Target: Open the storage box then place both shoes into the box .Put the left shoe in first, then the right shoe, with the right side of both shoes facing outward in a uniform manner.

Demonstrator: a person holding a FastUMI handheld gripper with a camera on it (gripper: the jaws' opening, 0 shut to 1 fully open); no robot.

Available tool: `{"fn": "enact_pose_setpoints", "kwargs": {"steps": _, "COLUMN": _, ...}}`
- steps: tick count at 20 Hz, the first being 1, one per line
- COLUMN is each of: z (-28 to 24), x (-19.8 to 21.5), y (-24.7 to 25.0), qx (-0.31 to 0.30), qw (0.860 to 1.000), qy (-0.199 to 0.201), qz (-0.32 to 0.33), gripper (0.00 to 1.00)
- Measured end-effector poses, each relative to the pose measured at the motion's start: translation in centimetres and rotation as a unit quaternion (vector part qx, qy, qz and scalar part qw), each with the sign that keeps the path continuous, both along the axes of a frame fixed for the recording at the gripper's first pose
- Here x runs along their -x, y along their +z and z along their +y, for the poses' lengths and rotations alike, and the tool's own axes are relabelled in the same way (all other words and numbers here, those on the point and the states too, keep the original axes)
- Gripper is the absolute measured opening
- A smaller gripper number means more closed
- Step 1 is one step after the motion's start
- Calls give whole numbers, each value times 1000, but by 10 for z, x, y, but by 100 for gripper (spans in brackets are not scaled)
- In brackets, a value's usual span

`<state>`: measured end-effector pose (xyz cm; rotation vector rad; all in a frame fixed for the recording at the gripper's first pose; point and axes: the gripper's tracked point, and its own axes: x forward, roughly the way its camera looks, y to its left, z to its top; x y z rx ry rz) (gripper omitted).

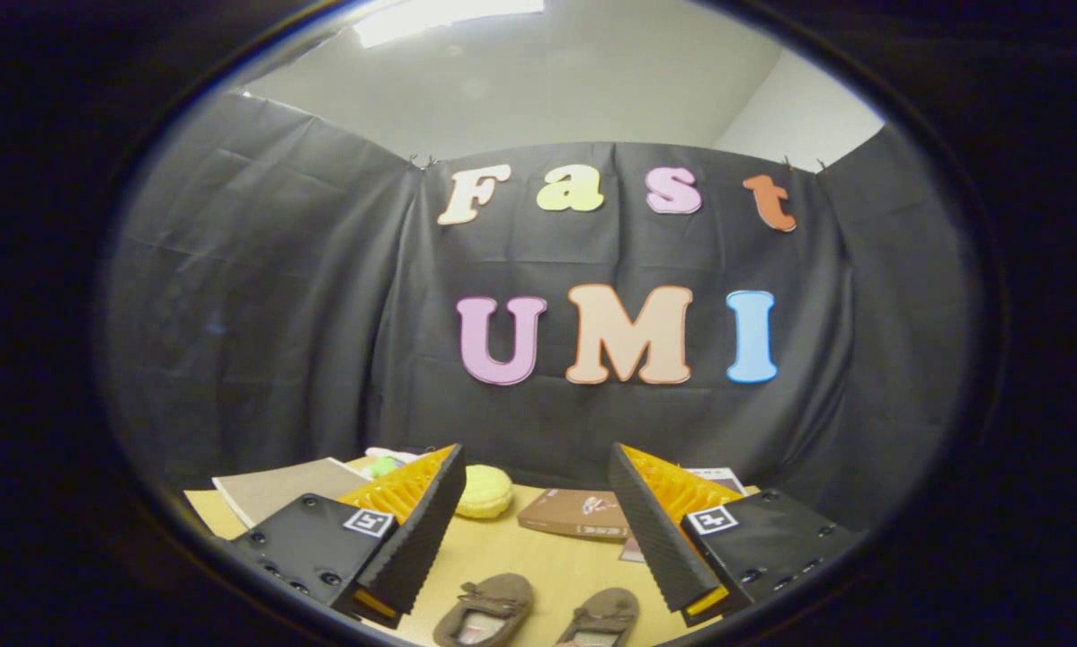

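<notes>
- Gripper (537, 530) held above the tabletop, fingers spread wide apart, nothing between them and nothing gripped.
- Two brown shoes lie on the table (511, 548) below the gap between the fingers, side by side, just apart, toes pointing away toward the booth wall.
- Left-hand shoe (485, 609) sits close to the left finger; a small bow or strap shows across its top. Its heel end is cut off from sight.
- Right-hand shoe (600, 616) sits a little nearer the right finger; only the toe half is seen.
- Which one is the left foot's shoe: cannot tell from this angle.
- Brown box (577, 513) lies flat on the table beyond the shoes, ahead of the right finger, partly hidden by that finger. Lid looks closed. Whether it is the storage box I cannot tell.
- Yellow round soft thing (485, 491), like a sponge or puff, sits beyond the left finger's tip, well apart from the shoes.
- Grey flat board (273, 490) lies at the table's far left, behind the left finger.
- Small green object (382, 466) just behind the left finger; too hidden to name.
- Paper sheet (716, 475) behind the right finger, near the wall.
</notes>
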<state>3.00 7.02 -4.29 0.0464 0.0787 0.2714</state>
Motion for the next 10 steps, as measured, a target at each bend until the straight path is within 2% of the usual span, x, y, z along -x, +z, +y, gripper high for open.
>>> {"fn": "enact_pose_setpoints", "kwargs": {"steps": 6, "z": 48, "x": 0, "y": -33, "qx": -16, "qw": 997, "qy": 63, "qz": 40, "gripper": 100}}
{"fn": "enact_pose_setpoints", "kwargs": {"steps": 10, "z": 84, "x": 7, "y": -63, "qx": -82, "qw": 986, "qy": 110, "qz": 97, "gripper": 100}}
